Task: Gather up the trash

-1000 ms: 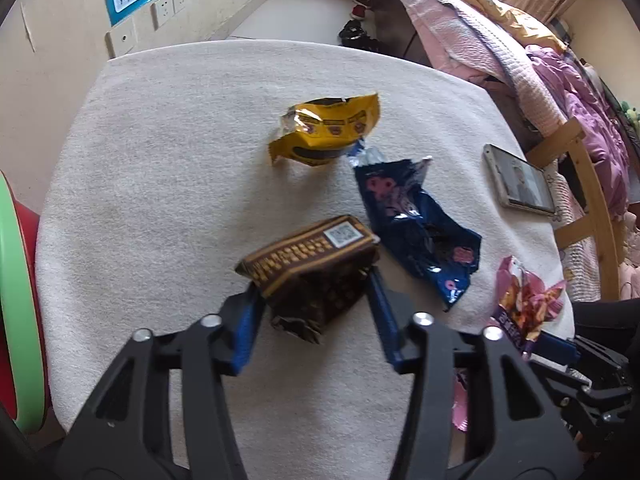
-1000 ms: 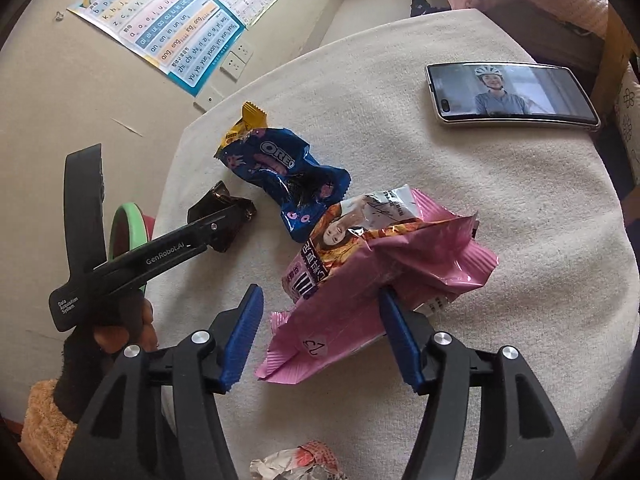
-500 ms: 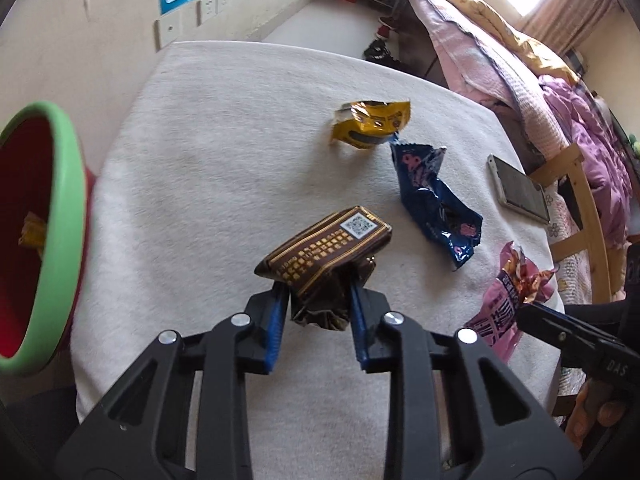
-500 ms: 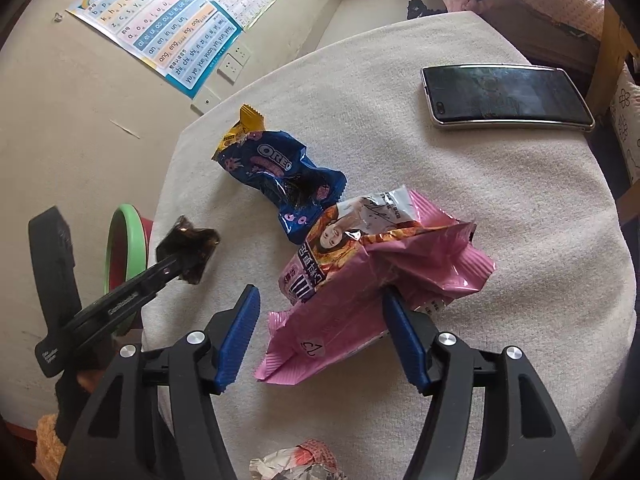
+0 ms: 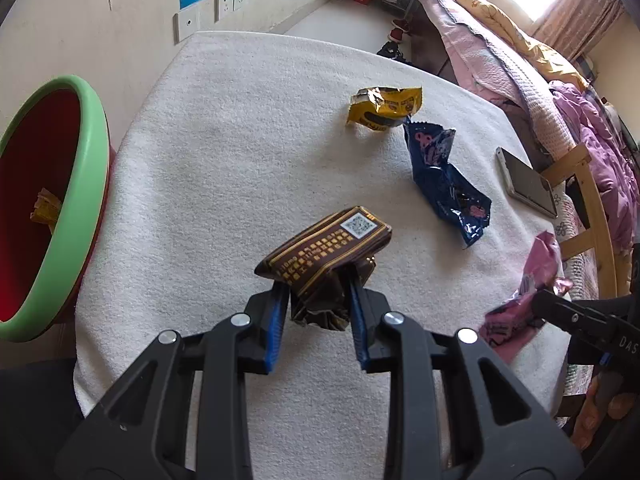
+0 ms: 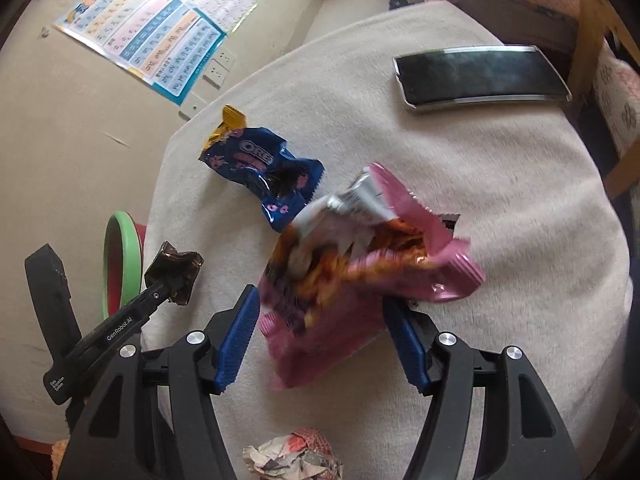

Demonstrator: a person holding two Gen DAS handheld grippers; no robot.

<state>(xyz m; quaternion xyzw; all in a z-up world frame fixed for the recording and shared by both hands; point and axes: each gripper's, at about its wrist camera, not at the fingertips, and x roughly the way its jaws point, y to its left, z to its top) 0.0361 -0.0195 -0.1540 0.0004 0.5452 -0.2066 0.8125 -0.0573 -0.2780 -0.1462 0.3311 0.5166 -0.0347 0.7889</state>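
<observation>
Brown foil with gold print, the brown wrapper [image 5: 326,248], is clamped in the left tongs [image 5: 318,300]; their blue pads [image 5: 276,316] have just been closing and now pinch its crumpled lower end, holding it above the white desk [image 5: 224,160]. In the right view the same wrapper [image 6: 176,270] shows at the tip of the left tongs [image 6: 168,284], near the green-rimmed red bin [image 6: 122,264] that stands just past the desk's edge. Something yellowish lies inside the bin [image 5: 60,216].

The right tongs [image 6: 320,332] stand wide, with the pink bag [image 6: 360,280] between the blue pads [image 6: 236,340]; the bag is blurred, and I cannot tell whether the pads press on it.

On the desk lie a blue Oreo wrapper [image 6: 264,172] and, touching its far end, a yellow wrapper [image 5: 384,108]. A phone [image 6: 480,72] rests face up near the far edge, and a crumpled paper ball [image 6: 296,460] sits at the near edge below the right tongs.
</observation>
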